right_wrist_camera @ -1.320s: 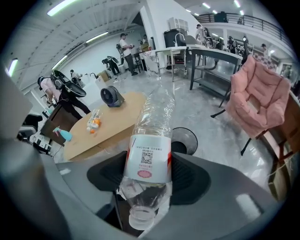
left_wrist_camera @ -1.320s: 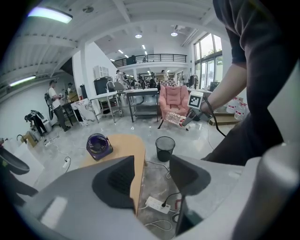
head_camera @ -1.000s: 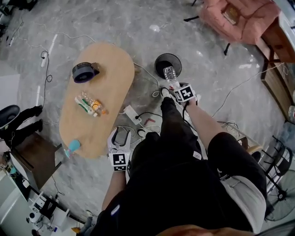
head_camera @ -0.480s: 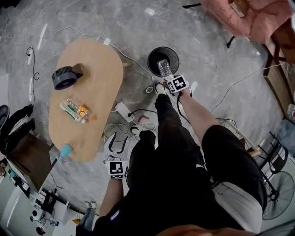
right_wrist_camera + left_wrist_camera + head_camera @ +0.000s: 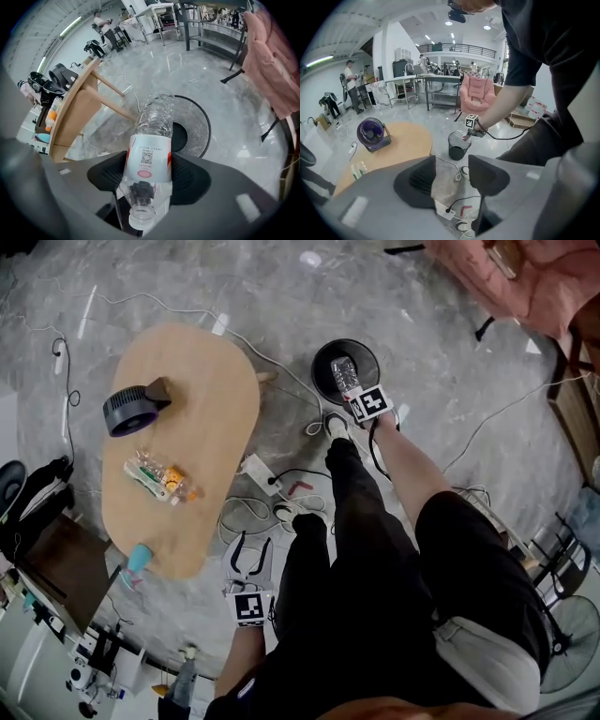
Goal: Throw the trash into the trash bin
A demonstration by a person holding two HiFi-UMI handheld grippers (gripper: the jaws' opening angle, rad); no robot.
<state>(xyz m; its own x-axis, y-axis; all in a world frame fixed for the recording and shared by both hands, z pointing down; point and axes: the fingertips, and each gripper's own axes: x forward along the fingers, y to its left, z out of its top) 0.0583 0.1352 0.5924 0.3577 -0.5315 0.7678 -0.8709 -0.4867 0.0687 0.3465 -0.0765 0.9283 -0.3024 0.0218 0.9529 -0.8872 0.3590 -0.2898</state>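
Observation:
A clear empty plastic bottle (image 5: 152, 140) with a white and red label is clamped between the jaws of my right gripper (image 5: 149, 174), its base pointing down over the black mesh trash bin (image 5: 192, 124). From the head view the bottle (image 5: 345, 377) hangs just above the bin (image 5: 328, 357) on the floor, with the right gripper (image 5: 356, 397) at the bin's near rim. My left gripper (image 5: 250, 557) hangs low beside my leg, open and empty. In the left gripper view its jaws (image 5: 451, 177) stand apart over the floor, and the bin (image 5: 458, 145) shows far ahead.
An oval wooden table (image 5: 202, 418) stands left of the bin with a purple desk fan (image 5: 126, 411), snack packets (image 5: 155, 474) and a blue item (image 5: 138, 559). A power strip (image 5: 260, 470) and cables lie on the marble floor. A pink armchair (image 5: 534, 277) stands at the back right.
My right gripper has gone down with the bottle, from the bin's near side to over its mouth. The left gripper has sunk lower beside my leg.

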